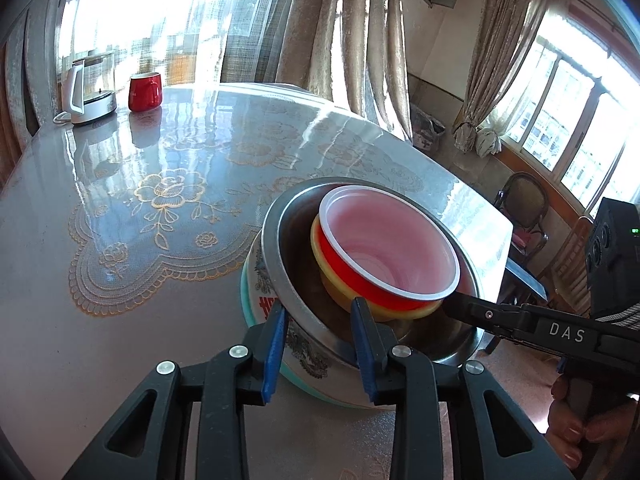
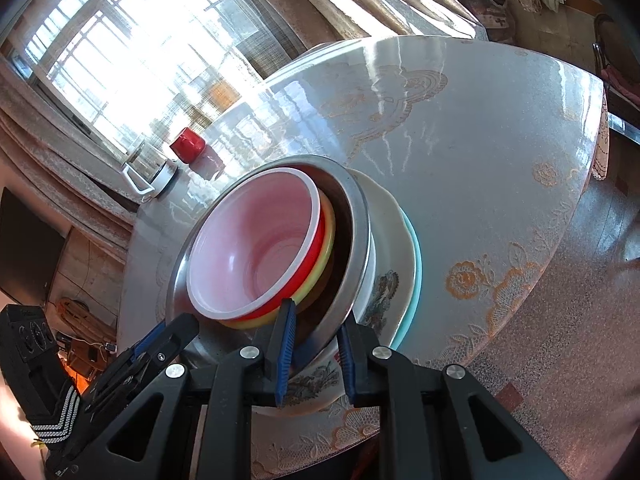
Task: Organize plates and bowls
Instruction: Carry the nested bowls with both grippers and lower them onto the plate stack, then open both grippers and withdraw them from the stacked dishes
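A nested stack stands on the table: a red bowl with a white rim (image 1: 390,250) (image 2: 256,248) in a yellow bowl (image 1: 336,292) (image 2: 326,256), in a steel bowl (image 1: 280,264) (image 2: 356,248), on a white patterned plate (image 1: 256,276) (image 2: 384,280) over a teal plate (image 1: 246,312) (image 2: 414,276). My left gripper (image 1: 322,322) straddles the steel bowl's near rim, one finger inside, one outside. My right gripper (image 2: 316,332) straddles the same bowl's rim from the other side. Whether the pads press the rim is not clear.
A red mug (image 1: 145,91) (image 2: 187,145) and a glass kettle (image 1: 90,88) (image 2: 150,168) stand at the table's far side. The glossy tablecloth (image 1: 160,200) covers the table. Chairs (image 1: 524,208) and curtains stand beyond the right edge.
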A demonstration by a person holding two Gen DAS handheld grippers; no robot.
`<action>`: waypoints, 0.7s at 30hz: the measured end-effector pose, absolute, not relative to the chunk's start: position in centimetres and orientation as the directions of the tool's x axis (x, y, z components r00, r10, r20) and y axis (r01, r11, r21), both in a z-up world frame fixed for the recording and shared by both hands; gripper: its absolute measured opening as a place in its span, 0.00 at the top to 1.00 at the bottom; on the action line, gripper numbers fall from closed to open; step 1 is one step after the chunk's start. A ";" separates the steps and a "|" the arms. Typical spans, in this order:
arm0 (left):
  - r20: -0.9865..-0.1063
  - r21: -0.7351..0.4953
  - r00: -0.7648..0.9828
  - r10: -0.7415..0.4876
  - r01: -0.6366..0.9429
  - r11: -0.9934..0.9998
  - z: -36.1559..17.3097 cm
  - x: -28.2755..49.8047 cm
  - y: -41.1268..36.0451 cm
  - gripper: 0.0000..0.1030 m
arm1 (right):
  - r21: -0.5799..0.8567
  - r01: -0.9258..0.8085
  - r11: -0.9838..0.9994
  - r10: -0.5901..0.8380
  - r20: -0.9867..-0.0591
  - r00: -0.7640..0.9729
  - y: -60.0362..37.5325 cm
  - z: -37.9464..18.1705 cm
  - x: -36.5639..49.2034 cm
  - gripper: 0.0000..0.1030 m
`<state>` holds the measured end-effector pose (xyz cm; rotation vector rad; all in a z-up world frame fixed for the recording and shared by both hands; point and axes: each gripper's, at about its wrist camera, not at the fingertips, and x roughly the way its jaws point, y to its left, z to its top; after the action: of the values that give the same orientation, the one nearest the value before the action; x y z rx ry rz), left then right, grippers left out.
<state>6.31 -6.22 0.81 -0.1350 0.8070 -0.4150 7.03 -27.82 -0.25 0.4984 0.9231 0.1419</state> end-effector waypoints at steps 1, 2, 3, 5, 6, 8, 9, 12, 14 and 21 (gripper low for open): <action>-0.672 -0.271 0.618 -0.409 0.309 0.912 0.8 6.3 -6.3 0.68 | 0.474 0.092 0.876 0.331 -0.727 0.601 -27.9 -0.3 7.0 0.80; -0.672 -0.269 0.618 -0.408 0.309 0.912 0.8 6.2 -6.3 0.68 | 0.477 0.089 0.874 0.334 -0.725 0.602 -28.0 -0.3 7.0 0.80; -0.672 -0.269 0.618 -0.408 0.309 0.912 0.8 6.2 -6.4 0.68 | 0.481 0.087 0.873 0.338 -0.723 0.602 -28.0 -0.4 6.9 0.80; -0.671 -0.269 0.619 -0.408 0.309 0.912 0.9 6.0 -6.5 0.68 | 0.491 0.088 0.867 0.346 -0.718 0.603 -28.1 -0.3 6.7 0.78; -0.671 -0.269 0.619 -0.408 0.310 0.912 0.9 5.9 -6.5 0.68 | 0.494 0.088 0.865 0.348 -0.717 0.604 -28.1 -0.3 6.6 0.78; -0.670 -0.272 0.618 -0.410 0.310 0.911 0.9 5.9 -6.4 0.67 | 0.497 0.085 0.863 0.352 -0.714 0.605 -28.1 -0.3 6.4 0.77; -0.671 -0.273 0.619 -0.408 0.306 0.912 0.9 5.9 -6.4 0.66 | 0.502 0.082 0.861 0.357 -0.711 0.606 -28.2 -0.3 6.2 0.77; -0.666 -0.246 0.639 -0.385 0.298 0.922 1.0 5.4 -6.5 0.64 | 0.501 0.076 0.862 0.357 -0.706 0.612 -28.3 -0.3 5.8 0.74; -0.664 -0.211 0.655 -0.360 0.299 0.931 1.1 5.0 -6.8 0.60 | 0.493 0.068 0.867 0.352 -0.704 0.617 -28.1 -0.2 5.7 0.74; -0.659 -0.198 0.667 -0.347 0.290 0.936 1.2 4.2 -6.5 0.49 | 0.450 0.046 0.892 0.322 -0.702 0.636 -27.5 0.1 5.3 0.73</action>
<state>4.23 -6.45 1.22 -0.0787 0.7593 -0.3597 5.35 -27.48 0.06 0.4570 0.8749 0.1640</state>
